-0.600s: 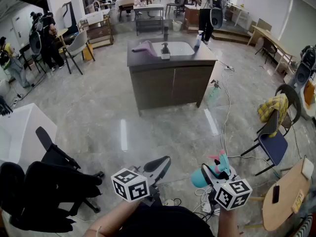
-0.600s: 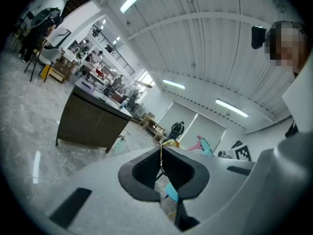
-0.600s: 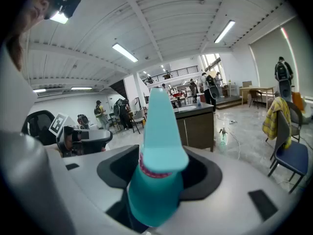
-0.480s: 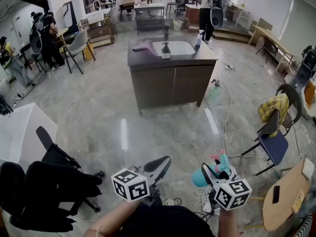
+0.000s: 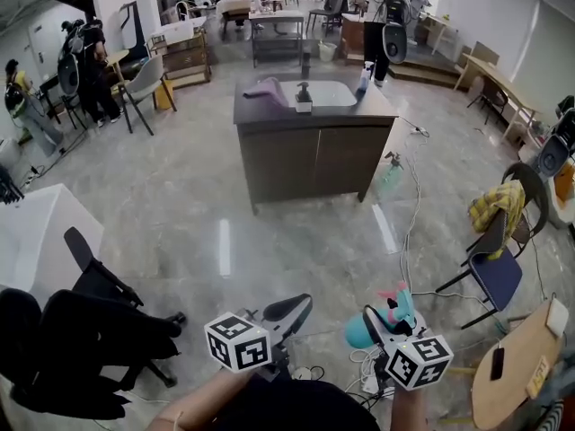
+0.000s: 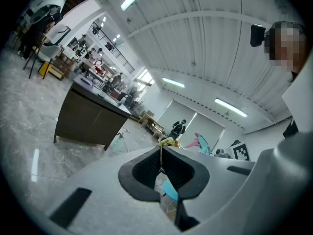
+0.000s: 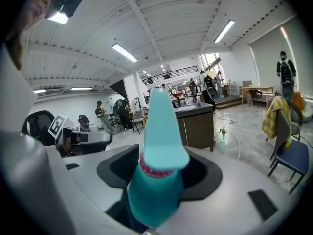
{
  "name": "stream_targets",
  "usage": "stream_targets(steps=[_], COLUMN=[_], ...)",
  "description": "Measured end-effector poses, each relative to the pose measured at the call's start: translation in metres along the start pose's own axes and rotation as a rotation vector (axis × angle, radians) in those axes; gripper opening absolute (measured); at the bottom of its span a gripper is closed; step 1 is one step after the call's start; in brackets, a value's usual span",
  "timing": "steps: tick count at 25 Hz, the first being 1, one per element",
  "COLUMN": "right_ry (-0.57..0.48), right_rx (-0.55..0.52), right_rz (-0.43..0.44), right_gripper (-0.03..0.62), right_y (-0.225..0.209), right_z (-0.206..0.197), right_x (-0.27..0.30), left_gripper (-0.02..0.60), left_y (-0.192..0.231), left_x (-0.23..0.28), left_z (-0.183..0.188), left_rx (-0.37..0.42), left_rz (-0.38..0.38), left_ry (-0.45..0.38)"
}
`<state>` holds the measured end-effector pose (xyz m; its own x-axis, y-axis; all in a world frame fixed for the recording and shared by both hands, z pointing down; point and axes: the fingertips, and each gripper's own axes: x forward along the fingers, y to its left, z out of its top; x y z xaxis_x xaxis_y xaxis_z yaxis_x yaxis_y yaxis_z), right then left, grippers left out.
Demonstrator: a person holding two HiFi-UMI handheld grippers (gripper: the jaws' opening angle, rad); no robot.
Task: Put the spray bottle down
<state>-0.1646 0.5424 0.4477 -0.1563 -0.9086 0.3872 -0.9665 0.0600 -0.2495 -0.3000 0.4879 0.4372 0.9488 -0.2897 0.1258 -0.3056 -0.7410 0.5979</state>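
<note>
A teal spray bottle (image 5: 362, 329) with a pink trigger is held low over the floor, and my right gripper (image 5: 381, 320) is shut on it. In the right gripper view the bottle (image 7: 155, 180) fills the gap between the jaws of the right gripper (image 7: 157, 166), its nozzle cap pointing up and away. My left gripper (image 5: 289, 308) hangs beside it at the left, shut, with nothing in it. In the left gripper view the two dark pads of the left gripper (image 6: 161, 156) meet in a thin line.
A dark counter island (image 5: 314, 155) with a sink stands ahead across the grey floor. A black office chair (image 5: 85, 330) is at the left. A blue chair with a yellow cloth (image 5: 496, 232), a round wooden table (image 5: 517, 375) and floor cables (image 5: 409, 232) are at the right. People stand far back.
The head view has shifted slightly, so the room sits a little differently in the picture. Both grippers keep their places, and the bottle stays in the right one.
</note>
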Motion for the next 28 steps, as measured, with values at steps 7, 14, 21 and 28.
stream_targets(steps=[7, 14, 21, 28], right_ry=[-0.005, -0.009, 0.007, 0.025], right_rx=[0.003, -0.004, 0.002, 0.021], right_rz=[0.01, 0.033, 0.06, 0.07], right_gripper=[0.245, 0.245, 0.245, 0.245], right_y=[-0.005, -0.016, -0.017, -0.021], right_z=[-0.002, 0.004, 0.006, 0.014], right_x=[-0.005, -0.003, 0.01, 0.039], left_gripper=[0.008, 0.008, 0.008, 0.008], left_y=[-0.008, -0.01, -0.012, 0.009], left_x=[0.009, 0.02, 0.028, 0.042], left_z=[-0.001, 0.01, 0.017, 0.032], left_rx=[0.038, 0.088, 0.142, 0.115], left_rz=[-0.006, 0.006, 0.006, 0.011], left_ry=[0.008, -0.013, 0.023, 0.025])
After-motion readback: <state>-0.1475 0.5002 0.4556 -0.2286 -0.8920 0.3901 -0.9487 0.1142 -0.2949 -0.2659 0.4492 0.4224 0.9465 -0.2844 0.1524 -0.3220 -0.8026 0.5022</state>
